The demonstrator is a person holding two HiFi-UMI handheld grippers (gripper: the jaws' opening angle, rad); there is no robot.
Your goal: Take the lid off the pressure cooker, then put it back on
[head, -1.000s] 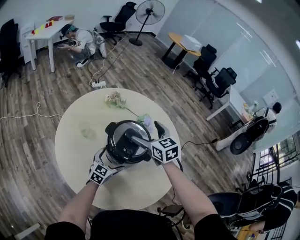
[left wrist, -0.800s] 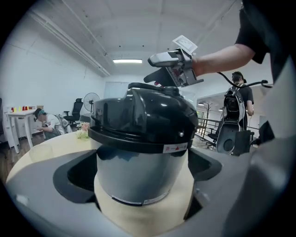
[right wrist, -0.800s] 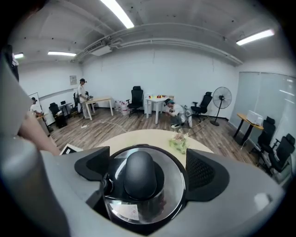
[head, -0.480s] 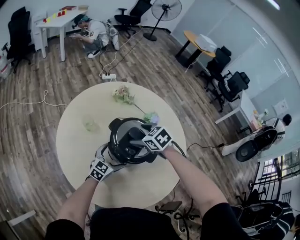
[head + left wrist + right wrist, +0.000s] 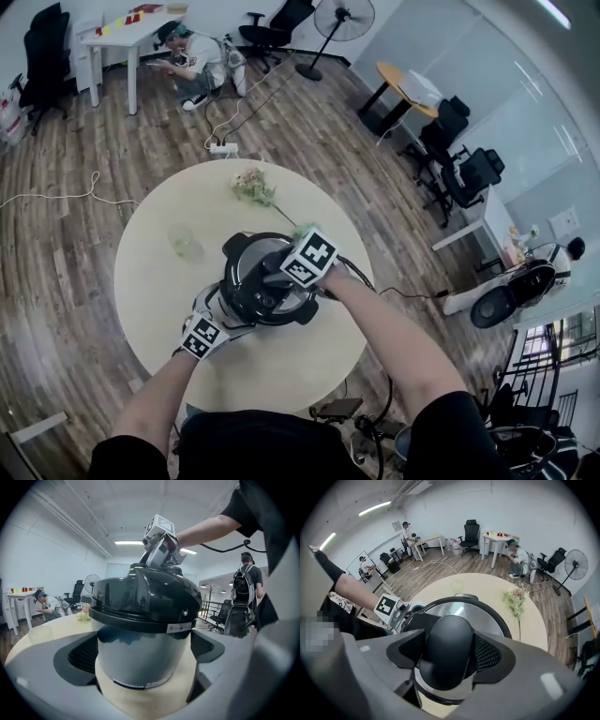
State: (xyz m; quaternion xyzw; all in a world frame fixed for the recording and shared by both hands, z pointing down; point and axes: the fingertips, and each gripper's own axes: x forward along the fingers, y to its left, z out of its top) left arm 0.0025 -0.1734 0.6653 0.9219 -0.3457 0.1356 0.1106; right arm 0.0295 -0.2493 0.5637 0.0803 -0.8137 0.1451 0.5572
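Since the earlier frame the right tongs (image 5: 447,656) have swung from the cooker's flank onto its top and tipped steeply down. Their jaws have just been closing, and they now pinch the lid handle (image 5: 446,644), a black knob, with a pad against each side. We judge this grip is taken so the lid (image 5: 490,616) can be turned and lifted. It is not off yet and sits flush on the rim.

The left tongs (image 5: 143,667) have kept their place, held nearly level. Their jaws clasp the steel wall of the pressure cooker (image 5: 140,644) low down, pads against both sides. We read this as bracing, so the pot cannot spin or slide while the lid is worked.

With the lid on, we cannot see what the cooker holds.

Beyond the left tongs, well apart from the pot, a clear glass (image 5: 183,242) stands on the round table (image 5: 150,300); we cannot tell whether anything is in it. Farther past the right tongs lies a flower sprig (image 5: 253,186), holding nothing.
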